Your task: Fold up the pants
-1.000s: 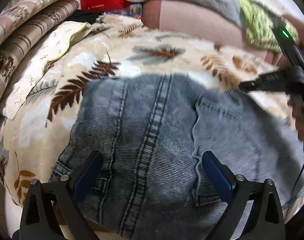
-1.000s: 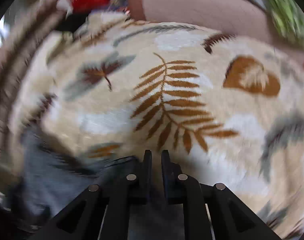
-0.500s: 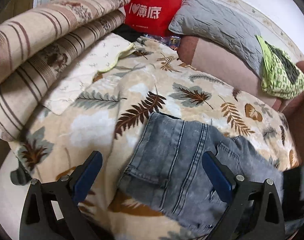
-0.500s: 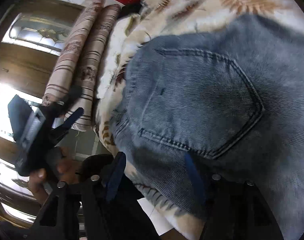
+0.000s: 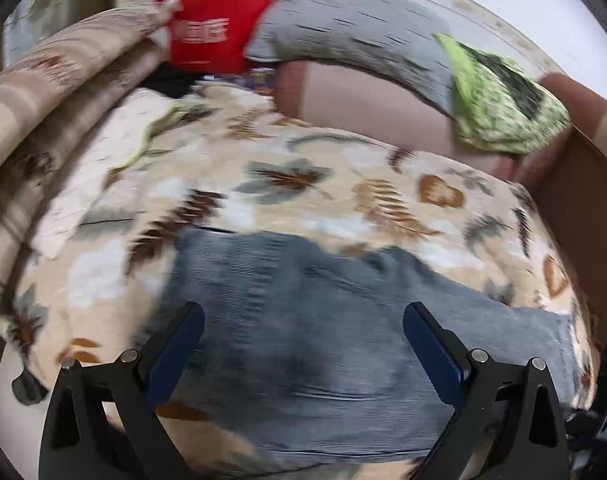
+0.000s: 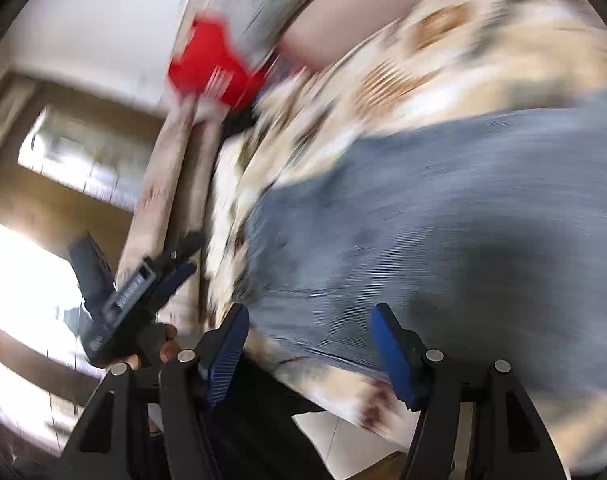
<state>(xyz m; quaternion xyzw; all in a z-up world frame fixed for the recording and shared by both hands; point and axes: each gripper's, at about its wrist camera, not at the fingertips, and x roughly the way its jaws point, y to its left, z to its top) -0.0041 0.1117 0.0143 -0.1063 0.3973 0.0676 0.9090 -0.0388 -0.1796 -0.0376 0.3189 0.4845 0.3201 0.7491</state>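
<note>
The right gripper (image 6: pixel 309 350), pinched shut a second ago, now gapes empty over the folded jeans (image 6: pixel 443 232), like the wide left gripper (image 5: pixel 303 354).

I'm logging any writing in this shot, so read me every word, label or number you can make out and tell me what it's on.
Red bag: white print across its front, too blurred to read.
Left gripper: a pale label on the side of its body, too blurred to read.
Jeans, leaf-print blanket, green cloth: no writing visible.
Nothing in either view can be read for certain.
</note>
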